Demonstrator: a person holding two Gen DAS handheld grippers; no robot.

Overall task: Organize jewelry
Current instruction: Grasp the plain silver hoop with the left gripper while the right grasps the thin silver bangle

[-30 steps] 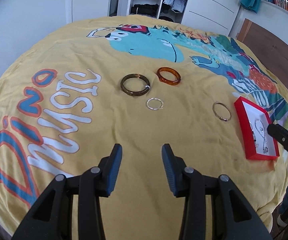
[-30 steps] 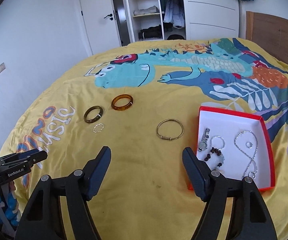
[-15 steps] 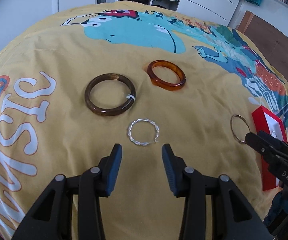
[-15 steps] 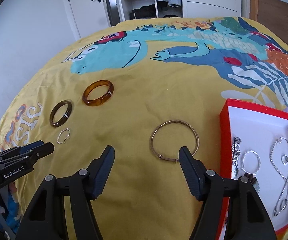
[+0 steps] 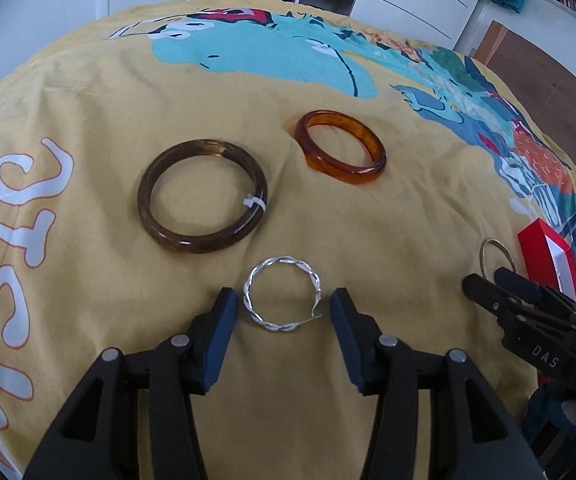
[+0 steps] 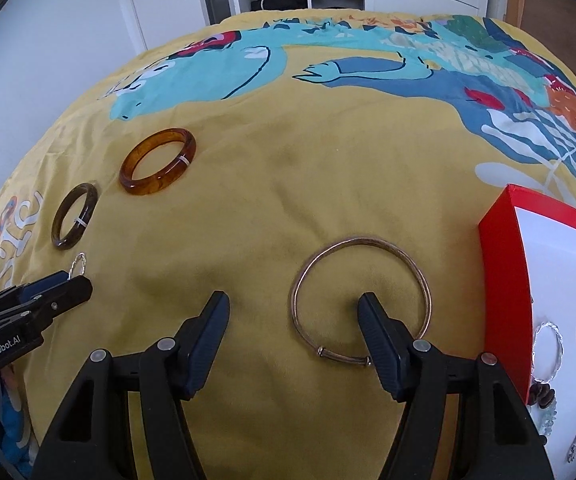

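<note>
Glossy translucent amber bangle [image 5: 340,152], twisted shiny metal ring [image 5: 282,299] — matt yellow cloth bedspread [image 5: 328,220].

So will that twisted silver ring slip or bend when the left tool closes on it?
The silver ring looks thin and light, so it may skid on the bedspread. Its open end suggests it could flex. Lying flat, it probably won't roll between the open left tool.

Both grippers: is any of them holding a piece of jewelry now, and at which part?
Neither. The left gripper is open around the twisted silver ring. The right gripper is open, one finger inside the thin metal bangle.
</note>
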